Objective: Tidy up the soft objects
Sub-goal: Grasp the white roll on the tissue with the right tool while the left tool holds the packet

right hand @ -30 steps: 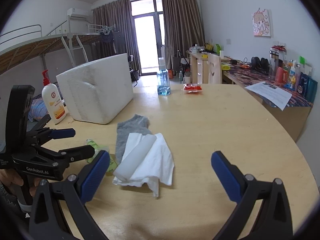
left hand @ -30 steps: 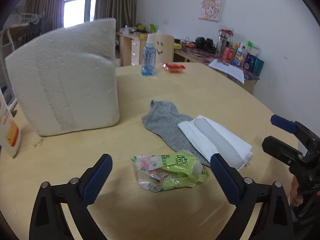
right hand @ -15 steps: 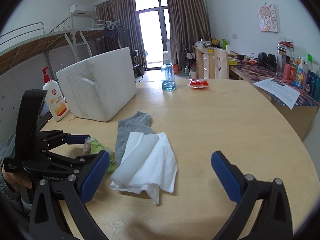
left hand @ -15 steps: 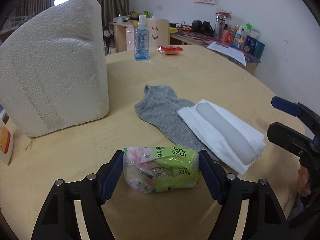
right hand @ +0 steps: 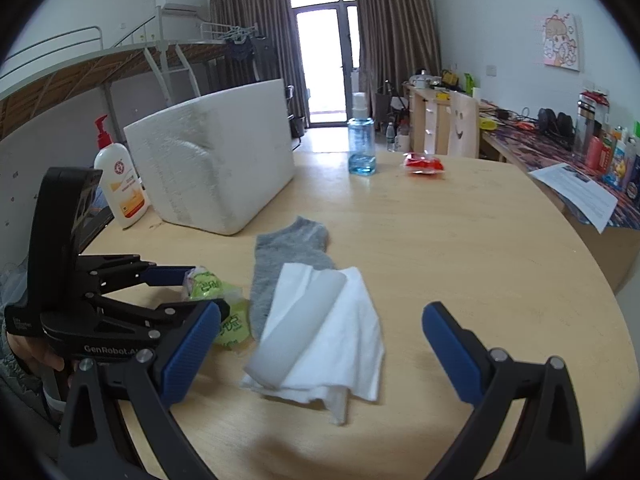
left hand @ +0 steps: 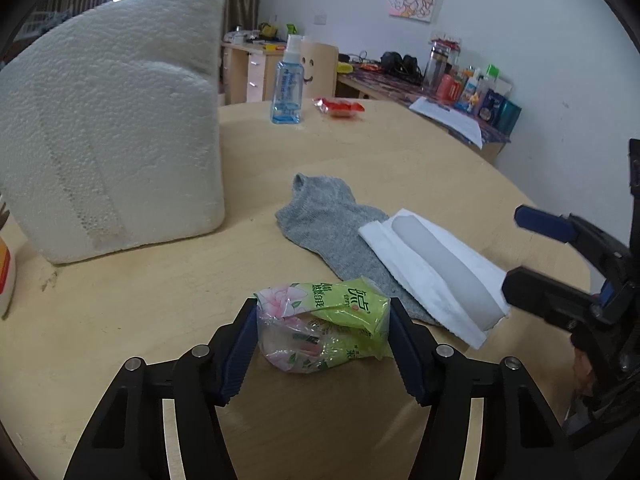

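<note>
Squeezing green tissue pack [left hand: 326, 326] in left gripper [left hand: 322, 334], right gripper [right hand: 320, 356] spread

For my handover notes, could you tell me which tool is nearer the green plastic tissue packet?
Left. The left tool is shut on the green plastic tissue packet, one pad on each side. The right tool is open, off to the packet's right.
</note>
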Demonstrator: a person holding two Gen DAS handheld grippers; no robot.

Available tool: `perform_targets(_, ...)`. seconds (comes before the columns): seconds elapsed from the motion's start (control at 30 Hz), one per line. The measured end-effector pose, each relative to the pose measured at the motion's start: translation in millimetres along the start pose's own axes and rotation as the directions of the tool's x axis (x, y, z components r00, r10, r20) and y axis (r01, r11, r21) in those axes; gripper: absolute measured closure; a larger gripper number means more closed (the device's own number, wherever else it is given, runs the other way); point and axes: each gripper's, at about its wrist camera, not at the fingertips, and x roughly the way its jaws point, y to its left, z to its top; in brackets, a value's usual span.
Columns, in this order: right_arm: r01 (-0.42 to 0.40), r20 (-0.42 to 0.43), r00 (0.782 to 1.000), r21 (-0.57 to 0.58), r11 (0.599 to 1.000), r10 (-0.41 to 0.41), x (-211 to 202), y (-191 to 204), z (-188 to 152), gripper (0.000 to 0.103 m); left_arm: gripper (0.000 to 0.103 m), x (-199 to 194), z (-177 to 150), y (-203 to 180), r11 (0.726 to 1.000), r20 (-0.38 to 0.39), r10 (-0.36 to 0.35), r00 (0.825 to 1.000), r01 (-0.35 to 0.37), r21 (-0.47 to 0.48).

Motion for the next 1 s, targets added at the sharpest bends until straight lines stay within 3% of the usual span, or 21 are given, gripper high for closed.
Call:
perform_targets(0.1,-0.023,-0.008,1.0,-0.002,1.0,0.023,4,6,3,0.001,0.04,-10,-2,4,1.0,0.033,-0.008,0.999,0.008,-0.002)
perform_targets(0.17,-0.039,-0.025,0.999,0.0,0.999,0.039,8,9,5,0.009,0.04,-14,-2,8,1.0,0.046,-0.012,0.999,0.012,-0.01)
perform_targets(0.23,-0.042,-0.049,0.998,0.004,0.999,0.042,15,12,6,0.028,0.04,-18,-3,12,1.0,0.058,-0.015,0.998,0.016,-0.02)
perform_targets(0.33,-0.023,-0.093,0.995,0.013,1.0,0.024,25,14,6,0.047,0.04,-23,-5,17,0.999,0.075,-0.018,0.997,0.021,-0.029)
perform_targets(0.53,0.012,-0.135,0.991,0.029,0.999,-0.008,31,16,3,0.066,0.04,-30,-7,21,0.999,0.101,-0.02,0.995,0.024,-0.035)
perform_targets(0.63,0.023,-0.152,0.988,0.046,0.999,-0.016,32,14,1,0.073,0.04,-34,-9,23,0.999,0.111,-0.024,0.994,0.028,-0.033)
perform_targets(1.0,0.058,-0.195,0.98,0.065,0.996,-0.045,38,16,-5,0.073,0.04,-44,-14,26,0.999,0.139,-0.038,0.99,0.042,-0.029)
